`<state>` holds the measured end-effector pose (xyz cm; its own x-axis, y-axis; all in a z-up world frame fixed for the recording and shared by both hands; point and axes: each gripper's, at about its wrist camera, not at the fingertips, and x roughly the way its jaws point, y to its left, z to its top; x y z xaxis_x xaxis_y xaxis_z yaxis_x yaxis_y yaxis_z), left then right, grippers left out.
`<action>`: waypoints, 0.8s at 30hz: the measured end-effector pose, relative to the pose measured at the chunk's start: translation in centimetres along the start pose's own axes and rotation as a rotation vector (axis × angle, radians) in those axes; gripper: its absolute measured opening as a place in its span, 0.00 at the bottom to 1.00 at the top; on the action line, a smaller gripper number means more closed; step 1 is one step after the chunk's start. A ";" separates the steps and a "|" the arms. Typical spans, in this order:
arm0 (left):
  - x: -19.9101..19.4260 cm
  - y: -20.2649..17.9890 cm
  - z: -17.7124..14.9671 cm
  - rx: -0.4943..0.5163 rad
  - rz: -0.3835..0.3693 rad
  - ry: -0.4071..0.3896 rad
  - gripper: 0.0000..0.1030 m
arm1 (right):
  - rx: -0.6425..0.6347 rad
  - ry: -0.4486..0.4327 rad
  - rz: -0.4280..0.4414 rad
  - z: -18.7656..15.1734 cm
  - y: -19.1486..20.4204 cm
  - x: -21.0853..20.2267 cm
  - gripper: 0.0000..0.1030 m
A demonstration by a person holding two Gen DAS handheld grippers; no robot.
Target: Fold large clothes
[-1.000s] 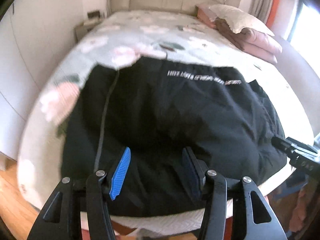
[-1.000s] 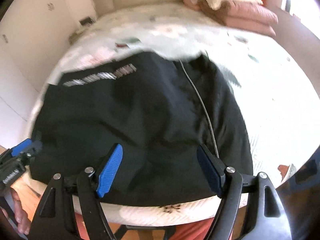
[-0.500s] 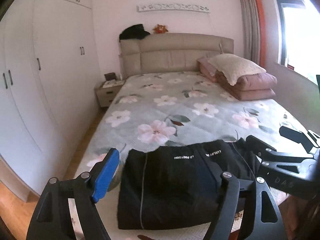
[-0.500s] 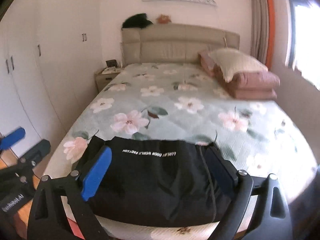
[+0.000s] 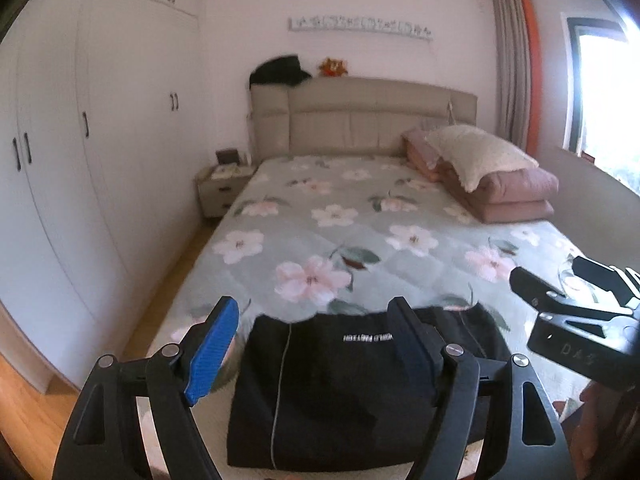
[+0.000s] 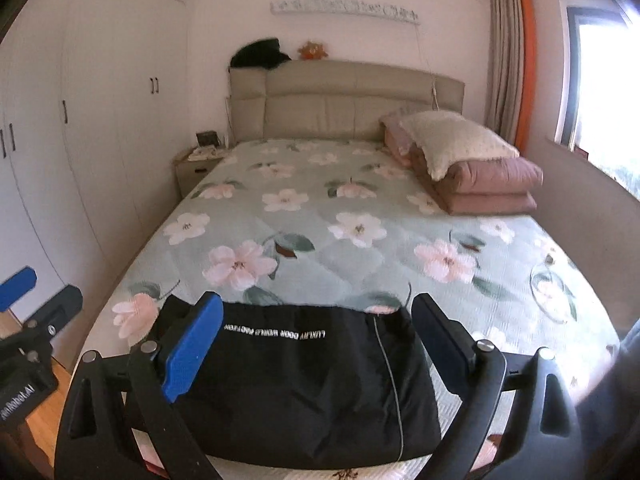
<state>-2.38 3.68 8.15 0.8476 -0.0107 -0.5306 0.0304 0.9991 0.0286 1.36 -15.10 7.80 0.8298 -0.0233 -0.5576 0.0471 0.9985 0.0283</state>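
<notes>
A black garment (image 6: 304, 384), folded into a rough rectangle with a line of white lettering across its far part and a thin pale cord or seam running front to back, lies flat at the near foot end of the bed (image 6: 360, 216). It sits just ahead of and below both tongs, framed between each pair of fingers in the two wrist views, touching neither.

The left gripper (image 5: 316, 340) is spread wide and holds nothing; its blue-padded fingers (image 5: 212, 344) stand in the air over the near edge of the garment (image 5: 340, 392). The right gripper (image 6: 316, 332) is likewise spread wide and empty, its blue pad (image 6: 192, 348) raised above the garment's left part. In the left wrist view the right tong's black body shows off to the right side; in the right wrist view the left tong's blue tip shows at the far left.

Beyond the garment the floral green bedspread (image 5: 360, 232) stretches away to a beige padded headboard (image 6: 344, 100). Ahead and to the right, a cream pillow (image 6: 452, 140) rests on a stack of folded pink bedding (image 6: 488, 188). Ahead and to the left stand a bedside table (image 5: 220, 188) and white wardrobes (image 5: 80, 160). A dark item and an orange soft toy (image 6: 312, 50) sit on top of the headboard. At the far right are a curtain and a bright window (image 5: 600, 92).
</notes>
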 end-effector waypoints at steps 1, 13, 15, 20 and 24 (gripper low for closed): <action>0.7 -0.1 -0.2 0.000 0.001 0.019 0.76 | 0.009 0.015 0.004 -0.1 -0.2 0.5 0.94; 4.9 -1.6 -2.4 0.022 -0.021 0.119 0.76 | 0.056 0.133 -0.016 -2.7 -2.4 4.1 0.94; 5.0 -1.9 -2.6 0.033 -0.022 0.127 0.76 | 0.057 0.139 -0.017 -2.9 -2.6 4.2 0.94; 5.2 -2.2 -3.0 0.041 -0.024 0.143 0.76 | 0.056 0.143 -0.019 -3.2 -2.6 4.1 0.94; 5.3 -2.3 -3.3 0.062 0.032 0.139 0.76 | 0.060 0.139 -0.009 -3.5 -3.0 3.8 0.94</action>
<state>0.29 1.50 2.50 0.7671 0.0313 -0.6408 0.0406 0.9945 0.0971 2.45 -17.99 2.68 0.7447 -0.0206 -0.6670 0.0903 0.9934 0.0702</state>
